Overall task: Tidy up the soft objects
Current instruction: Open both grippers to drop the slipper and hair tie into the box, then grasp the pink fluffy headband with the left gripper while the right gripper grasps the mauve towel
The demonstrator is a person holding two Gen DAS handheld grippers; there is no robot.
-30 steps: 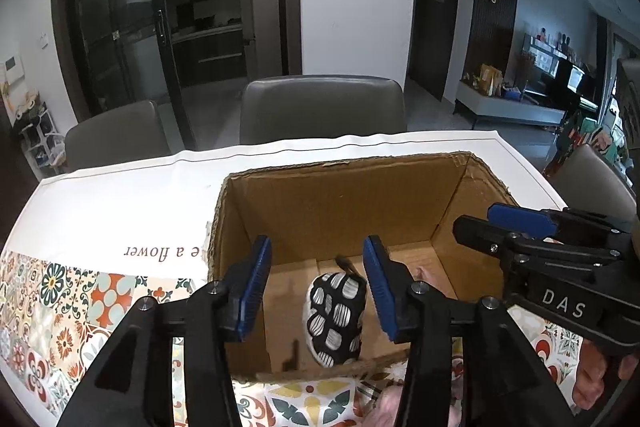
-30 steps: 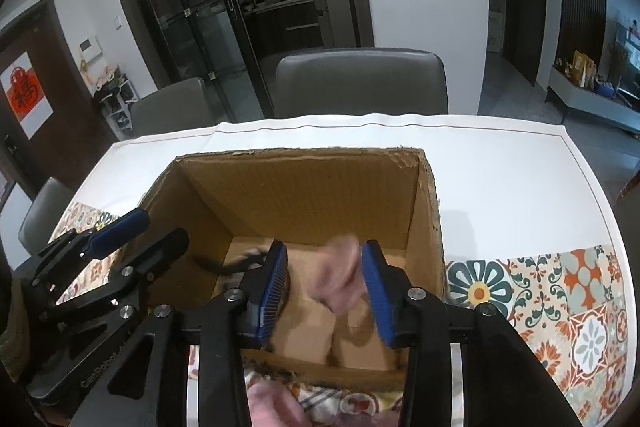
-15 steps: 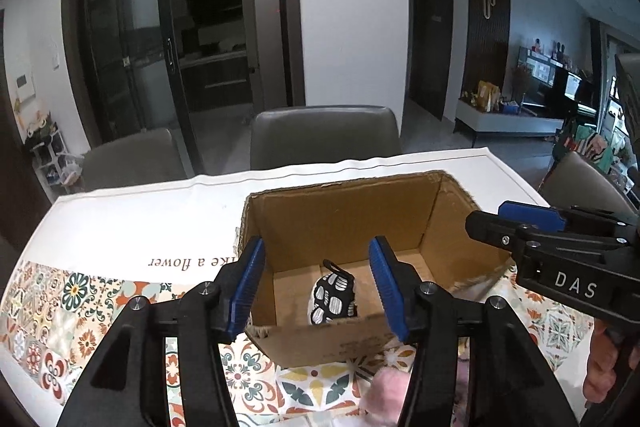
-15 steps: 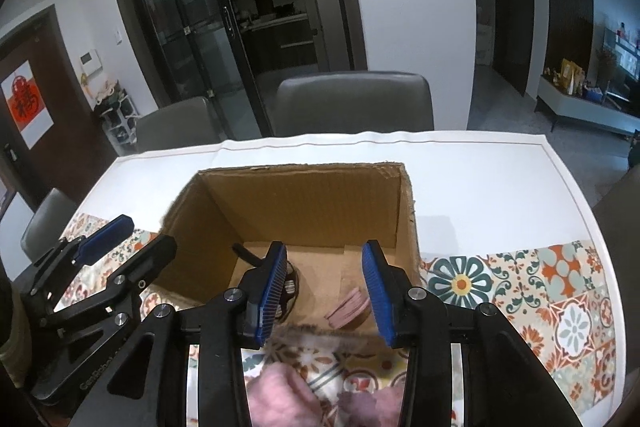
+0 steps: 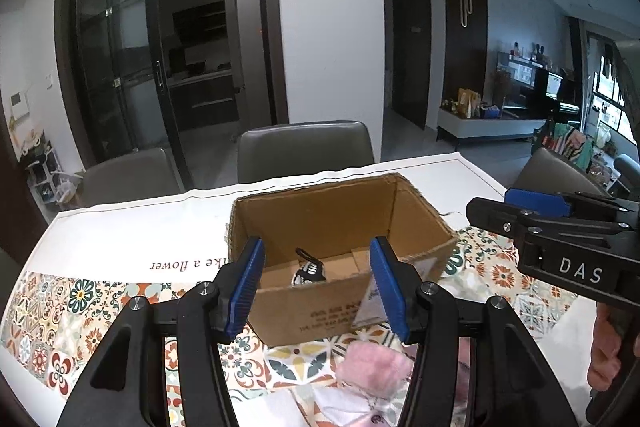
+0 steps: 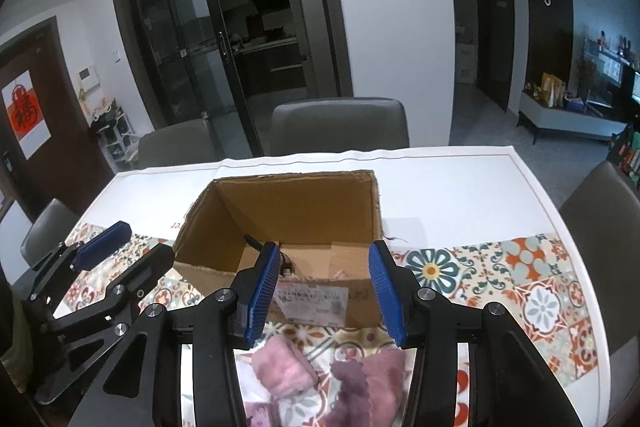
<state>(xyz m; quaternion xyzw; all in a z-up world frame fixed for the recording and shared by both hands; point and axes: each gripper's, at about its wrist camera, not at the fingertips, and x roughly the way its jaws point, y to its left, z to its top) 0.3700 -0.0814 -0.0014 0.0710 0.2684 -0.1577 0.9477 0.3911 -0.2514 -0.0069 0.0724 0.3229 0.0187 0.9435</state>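
An open cardboard box (image 5: 320,315) (image 6: 320,303) stands on the table. Inside lies a black-and-white patterned soft item (image 5: 310,271), and a pink piece (image 6: 340,273) is barely visible in the right wrist view. Pink fluffy cloths (image 6: 282,367) (image 5: 374,367) and a mauve one (image 6: 352,383) lie on the table in front of the box. My left gripper (image 5: 318,287) is open and empty, held above and in front of the box. My right gripper (image 6: 326,293) is open and empty, above the cloths. Each gripper also shows in the other's view: the right (image 5: 560,247), the left (image 6: 112,267).
The table (image 6: 460,187) carries a white runner and a patterned tile cloth (image 6: 520,287). Grey chairs (image 6: 340,125) stand at the far side and one (image 6: 600,203) at the right. White and patterned fabric (image 5: 340,407) lies near the front edge.
Both grippers have pulled back and up from inside the box. The pink item the right gripper held over the box now lies inside it. Both remain open.
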